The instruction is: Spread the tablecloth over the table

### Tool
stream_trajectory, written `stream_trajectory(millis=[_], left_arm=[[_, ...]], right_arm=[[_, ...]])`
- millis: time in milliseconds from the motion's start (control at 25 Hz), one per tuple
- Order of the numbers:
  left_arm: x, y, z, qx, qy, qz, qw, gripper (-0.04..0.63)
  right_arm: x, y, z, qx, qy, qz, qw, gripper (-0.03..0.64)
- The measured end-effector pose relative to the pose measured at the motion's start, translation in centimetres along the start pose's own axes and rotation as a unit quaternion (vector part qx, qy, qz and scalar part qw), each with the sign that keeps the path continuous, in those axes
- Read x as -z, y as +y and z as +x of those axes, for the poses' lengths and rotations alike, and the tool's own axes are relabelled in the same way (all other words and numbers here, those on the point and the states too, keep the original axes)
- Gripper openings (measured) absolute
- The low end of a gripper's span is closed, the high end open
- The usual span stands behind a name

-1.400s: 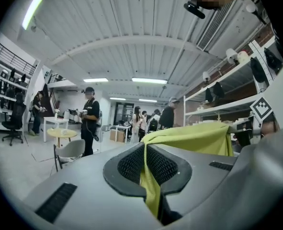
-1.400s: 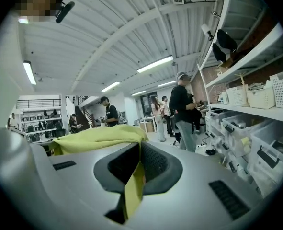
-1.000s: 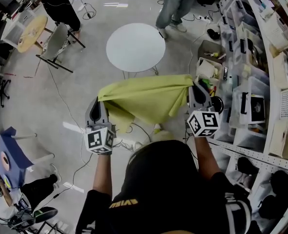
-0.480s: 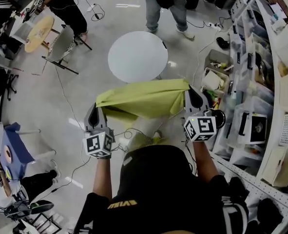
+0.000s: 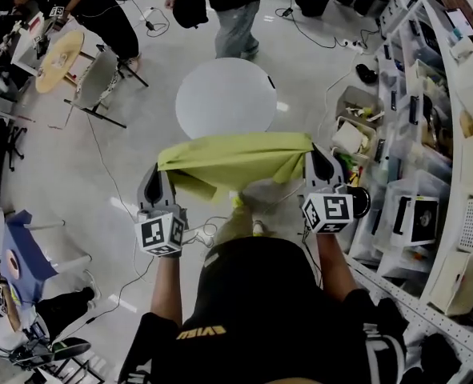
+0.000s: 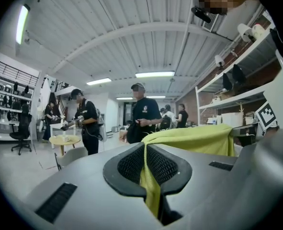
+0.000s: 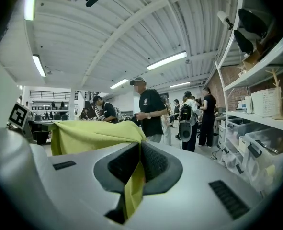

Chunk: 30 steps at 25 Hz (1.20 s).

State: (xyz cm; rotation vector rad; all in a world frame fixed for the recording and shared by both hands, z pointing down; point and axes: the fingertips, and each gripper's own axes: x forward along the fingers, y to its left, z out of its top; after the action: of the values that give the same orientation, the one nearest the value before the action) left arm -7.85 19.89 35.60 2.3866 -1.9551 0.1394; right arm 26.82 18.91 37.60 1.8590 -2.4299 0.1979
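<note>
A yellow-green tablecloth (image 5: 232, 161) hangs stretched between my two grippers at chest height. My left gripper (image 5: 160, 171) is shut on its left corner, and the cloth (image 6: 148, 178) shows pinched between the jaws in the left gripper view. My right gripper (image 5: 314, 155) is shut on the right corner, with the cloth (image 7: 132, 186) squeezed between its pads. The round white table (image 5: 226, 98) stands just beyond the cloth's far edge in the head view. Slack fabric droops under the stretched top edge.
A person (image 5: 220, 6) stands right behind the table. Shelving with bins (image 5: 412, 134) runs along the right side. Cables (image 5: 204, 230) lie on the floor near my feet. A chair (image 5: 100, 74) and a small wooden table (image 5: 60, 54) stand at the left.
Both grippers have carried the cloth toward the round table, which now lies close to the cloth's far edge. The person behind the table has shifted.
</note>
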Motion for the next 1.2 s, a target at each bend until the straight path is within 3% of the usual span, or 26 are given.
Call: stream_trajectory(millis=[440,640,1200], left_arm=[[-3.8,5.4,9.9,0.025,-0.06,-0.01,0.9978,0.023],[-4.4,9.1,13.5,0.03,-0.058,-0.036,0.9972,0.023],[-4.1,12.9,23.4,0.043,-0.037,-0.042,0.9975,0.023]], right_arm=[[-4.0,0.7,9.3,0.032,0.015,-0.014,0.999,0.011],[-6.1,2.2,14.5,0.033,0.003,-0.024,0.999,0.011],[-7.0,1.3,24.9,0.042,0.005,-0.025,0.999,0.012]])
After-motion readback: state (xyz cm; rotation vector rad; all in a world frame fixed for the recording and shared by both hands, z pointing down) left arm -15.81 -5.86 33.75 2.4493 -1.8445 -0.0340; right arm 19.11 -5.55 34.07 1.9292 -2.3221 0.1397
